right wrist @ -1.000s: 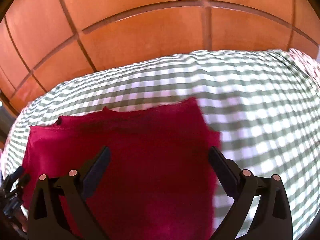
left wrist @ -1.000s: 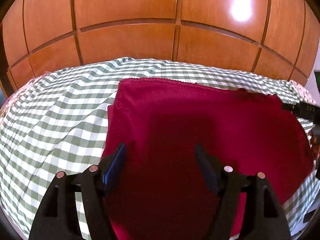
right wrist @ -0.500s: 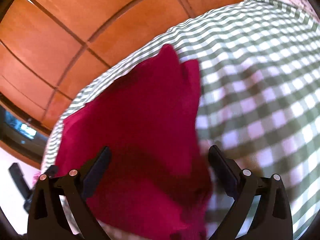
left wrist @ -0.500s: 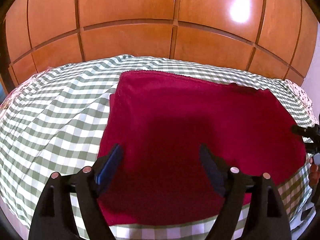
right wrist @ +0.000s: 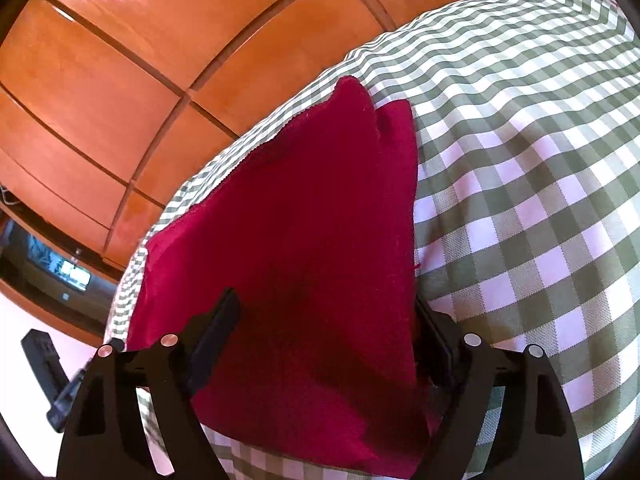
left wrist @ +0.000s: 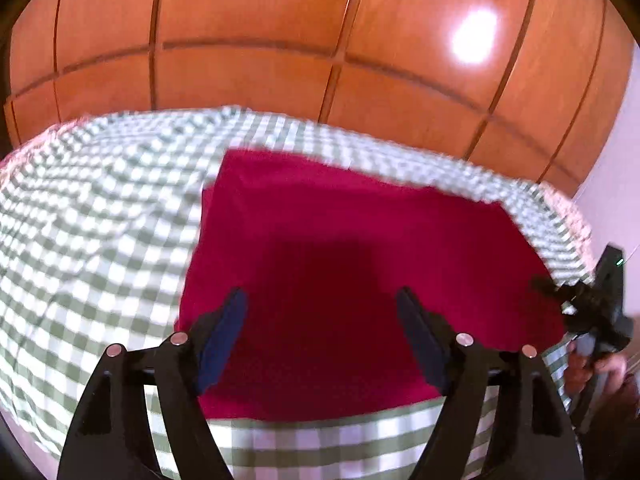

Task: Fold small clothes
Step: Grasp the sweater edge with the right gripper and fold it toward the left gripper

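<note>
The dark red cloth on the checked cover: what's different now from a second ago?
The right tongs swung round to the dark red cloth's side edge, jaws closing astride that edge, nothing gripped. The left tongs drew back toward the near edge, jaws closing, empty. The cloth stays flat on the green-and-white checked cover.

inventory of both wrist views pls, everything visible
red cloth: 1, crimson, lying flat on the checked cover, a second layer showing at its far corner
checked cover: 1, green and white gingham, spread under the cloth
wood panelling: orange-brown, behind the covered surface
dark device: 1, black, low left in the right wrist view, too small to identify
left gripper: black, jaws closing above the cloth, not gripping
right gripper: black, jaws closing, cloth's edge between them, not pinched
hand: 1, holding the right gripper
</note>
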{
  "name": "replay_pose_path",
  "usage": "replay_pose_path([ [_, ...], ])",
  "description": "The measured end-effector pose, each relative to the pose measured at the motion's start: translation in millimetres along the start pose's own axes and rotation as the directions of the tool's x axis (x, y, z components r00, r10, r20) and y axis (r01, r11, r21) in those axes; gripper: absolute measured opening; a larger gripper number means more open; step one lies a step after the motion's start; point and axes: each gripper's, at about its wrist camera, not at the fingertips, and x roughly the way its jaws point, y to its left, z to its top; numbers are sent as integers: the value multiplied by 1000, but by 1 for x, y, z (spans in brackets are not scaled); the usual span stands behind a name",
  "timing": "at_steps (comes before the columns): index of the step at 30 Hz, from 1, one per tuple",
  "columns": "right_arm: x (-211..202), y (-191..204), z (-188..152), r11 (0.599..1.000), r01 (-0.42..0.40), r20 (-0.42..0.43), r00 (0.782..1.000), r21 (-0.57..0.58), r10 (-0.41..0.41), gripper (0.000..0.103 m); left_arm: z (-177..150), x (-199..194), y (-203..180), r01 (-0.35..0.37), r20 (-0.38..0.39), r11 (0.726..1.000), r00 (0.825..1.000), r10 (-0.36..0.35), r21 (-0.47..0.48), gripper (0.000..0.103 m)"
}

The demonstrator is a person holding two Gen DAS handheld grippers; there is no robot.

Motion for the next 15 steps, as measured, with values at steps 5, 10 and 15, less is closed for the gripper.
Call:
replay_pose_path([
  [5, -4, -9, 1, 999, -28, 0, 1000, 30, 28, 74, 19, 24, -6, 50, -46, 997, 998, -47, 66, 41],
  [10, -8, -23, -1, 999, -12, 13, 1000, 47, 11, 42, 19, 85, 13, -6, -220, 1000, 975, 0, -24, 29],
  [15, -8, -30, -1, 998, -40, 12, 999, 52, 39, 39, 16, 88, 10, -12, -190, 1000, 982, 7, -26, 30],
])
